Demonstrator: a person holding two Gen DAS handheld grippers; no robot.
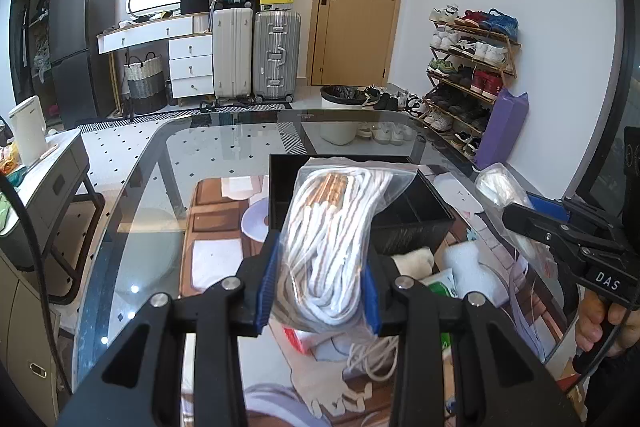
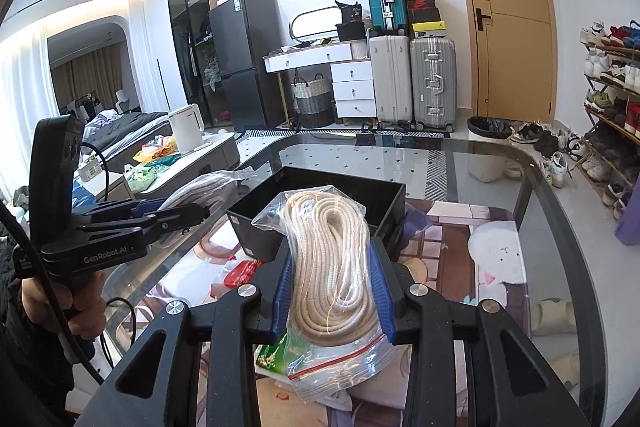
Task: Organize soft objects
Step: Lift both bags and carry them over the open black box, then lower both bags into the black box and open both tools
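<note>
Left tool (image 1: 318, 291) clamped on bagged white cord (image 1: 340, 227), right tool (image 2: 334, 297) clamped on bagged cream rope (image 2: 336, 267), both above black box (image 2: 320, 203).

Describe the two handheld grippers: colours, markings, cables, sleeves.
Both are matte black linkage frames with silver pivot bolts and ribbed blue pads on the fingers. The left gripper reads "GenRobot.AI" on its side, carries a black camera block on top and trails a black cable. The right gripper reads "DAS" above its pistol handle, also cabled. Both sleeves look dark.

Left tongs (image 1: 318, 291) and right tongs (image 2: 334, 291) each point forward and downward, blue pads clamped, a hand (image 1: 604, 327) gripping each handle
</note>
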